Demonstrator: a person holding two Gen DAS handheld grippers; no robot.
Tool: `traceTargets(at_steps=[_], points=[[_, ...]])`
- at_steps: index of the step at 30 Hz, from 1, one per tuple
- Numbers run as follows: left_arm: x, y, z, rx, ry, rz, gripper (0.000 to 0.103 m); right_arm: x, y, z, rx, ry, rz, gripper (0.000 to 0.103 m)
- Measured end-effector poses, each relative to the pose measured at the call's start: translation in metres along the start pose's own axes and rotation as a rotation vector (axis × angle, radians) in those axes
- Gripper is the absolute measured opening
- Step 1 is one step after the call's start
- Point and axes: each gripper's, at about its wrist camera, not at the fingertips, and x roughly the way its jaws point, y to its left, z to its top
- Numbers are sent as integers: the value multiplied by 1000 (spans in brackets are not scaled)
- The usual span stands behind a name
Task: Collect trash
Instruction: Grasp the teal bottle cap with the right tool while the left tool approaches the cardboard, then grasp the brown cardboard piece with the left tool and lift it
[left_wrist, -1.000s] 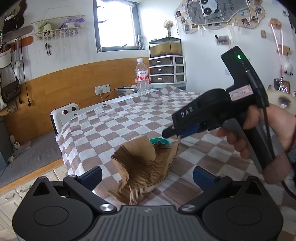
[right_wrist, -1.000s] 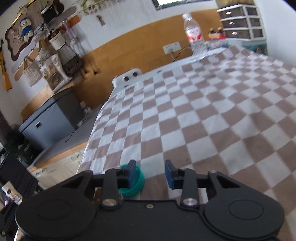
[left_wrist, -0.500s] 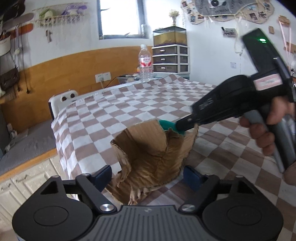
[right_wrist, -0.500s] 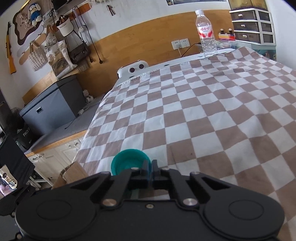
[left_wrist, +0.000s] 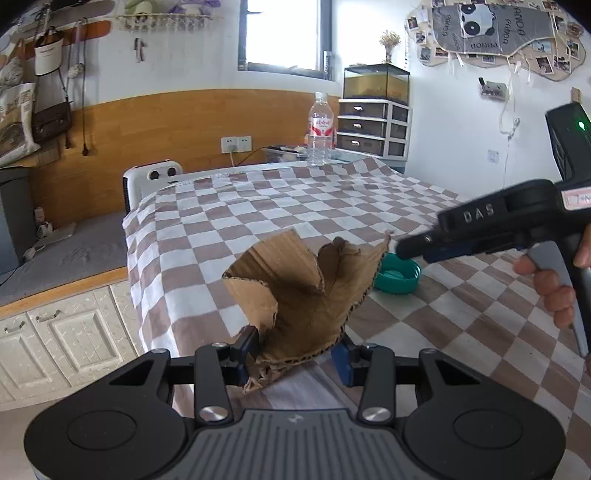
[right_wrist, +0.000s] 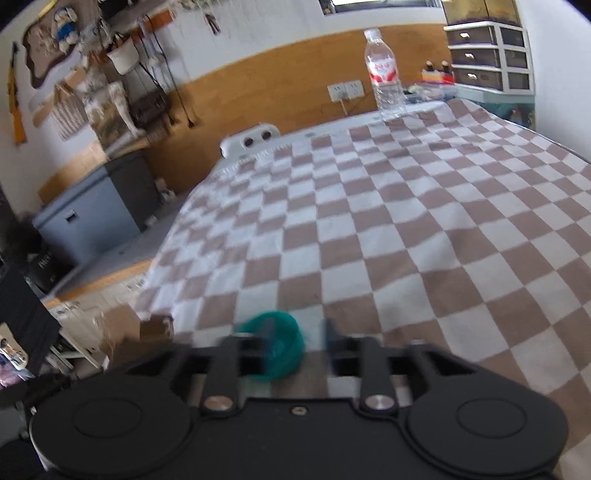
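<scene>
A torn brown cardboard piece (left_wrist: 295, 288) stands up between the fingers of my left gripper (left_wrist: 295, 354). Its jaws are closing, and both blue pads touch the cardboard's crumpled lower end. Just right of the cardboard, a teal plastic lid (left_wrist: 397, 275) lies rim up on the checked cloth (left_wrist: 221, 229). My right gripper (left_wrist: 410, 251), held by a hand, hovers right over the lid. In the right wrist view its jaws (right_wrist: 299, 332) are opening, blurred, with the lid (right_wrist: 273, 347) low by the left finger and not pinched.
A clear water bottle (left_wrist: 320, 129) stands at the table's far edge, near a set of drawers (left_wrist: 373, 125). A white appliance (left_wrist: 153, 173) sits past the far left corner. The cloth's left edge drops to white cupboards (left_wrist: 66, 332). A grey bin (right_wrist: 92, 214) stands beyond.
My left jaws have closed in from wide apart onto the cardboard. The right gripper, shut at the lid half a second ago, has opened and drawn right; the lid now lies on the cloth.
</scene>
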Motion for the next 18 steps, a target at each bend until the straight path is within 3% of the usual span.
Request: traceTargets(at_steps=[2,7,9,11,13,14,18], points=[[-4,-2,-3,-8,-9,6,44,0,6,0,-30,-6,-6,56],[-11,-6,-5,-14,-15,7,45,11,21,-5,-120,11,-19,65],[-13,-6,-7,-13,-23,4,49,17,27,-7,-151,22,-38,65],[-12,-3,-8,-4,-25,2,67,23,30,-8,-164,32,-52,62],[-10,1,-7,14,-28,-14,75,25,31,-9,-175,30,-60,57],[-9,2,-7,25,-32,-22,79,25,32,-9,-183,31,-59,51],[-4,10,-3,61,-52,-78,86,23,25,-7,-162,33,-44,50]])
